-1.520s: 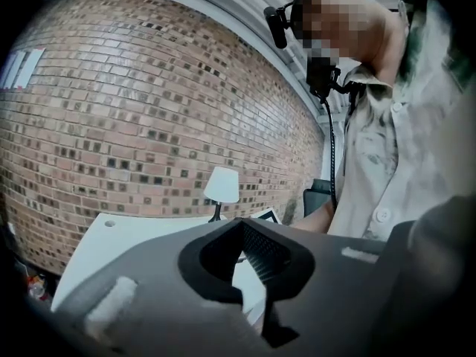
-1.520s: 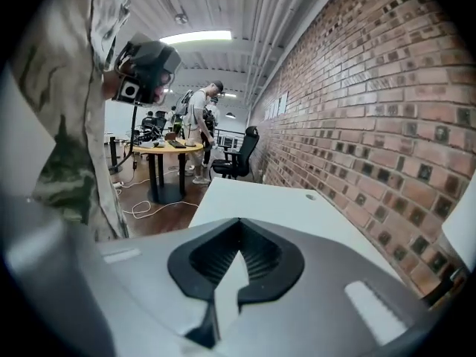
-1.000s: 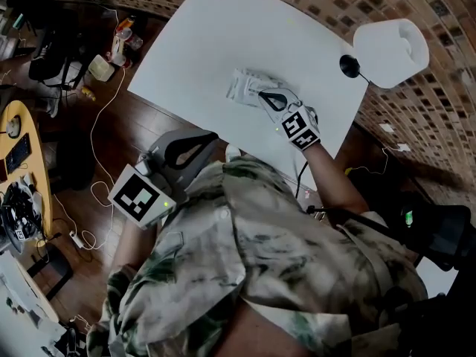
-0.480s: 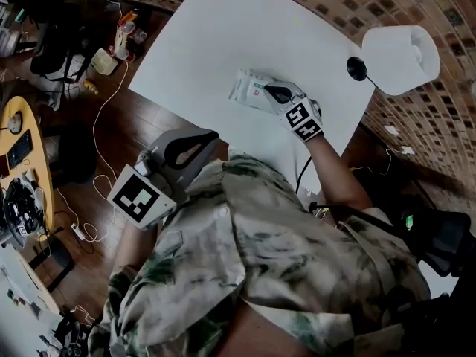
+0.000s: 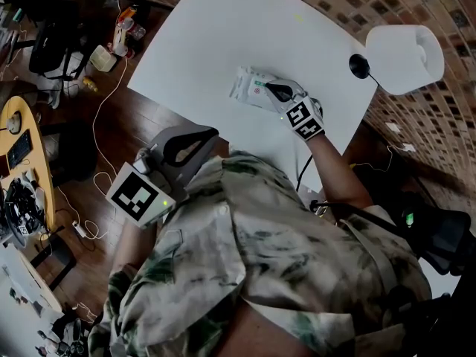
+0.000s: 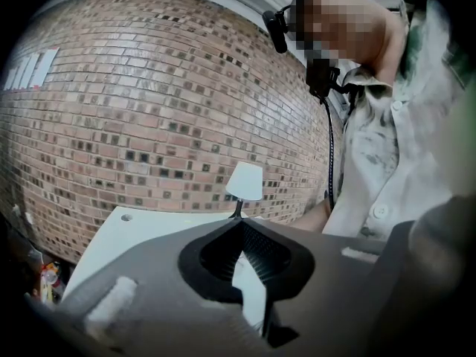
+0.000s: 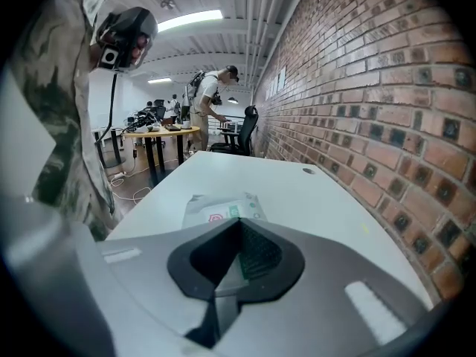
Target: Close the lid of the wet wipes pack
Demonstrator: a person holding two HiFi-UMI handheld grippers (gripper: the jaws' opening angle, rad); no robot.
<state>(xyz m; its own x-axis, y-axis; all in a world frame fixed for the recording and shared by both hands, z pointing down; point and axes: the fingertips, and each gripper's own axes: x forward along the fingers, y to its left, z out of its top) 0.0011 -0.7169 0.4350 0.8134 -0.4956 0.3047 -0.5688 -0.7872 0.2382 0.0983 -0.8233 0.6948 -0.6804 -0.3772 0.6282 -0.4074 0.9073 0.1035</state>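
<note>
1. Change since the earlier frame is slight: the right tool (image 5: pixel 277 90) still holds its tip over the wet wipes pack (image 5: pixel 245 86).
2. Its jaws are pressed together, gripping nothing; the pack lies on the counter (image 5: pixel 223 43) just ahead.
3. Left tool (image 5: pixel 212 132), jaws also together, hangs empty well behind.

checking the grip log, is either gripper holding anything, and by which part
Nothing is held. The right gripper, fingers together, sits over the wet wipes pack; the left gripper, also closed, is empty.
</note>
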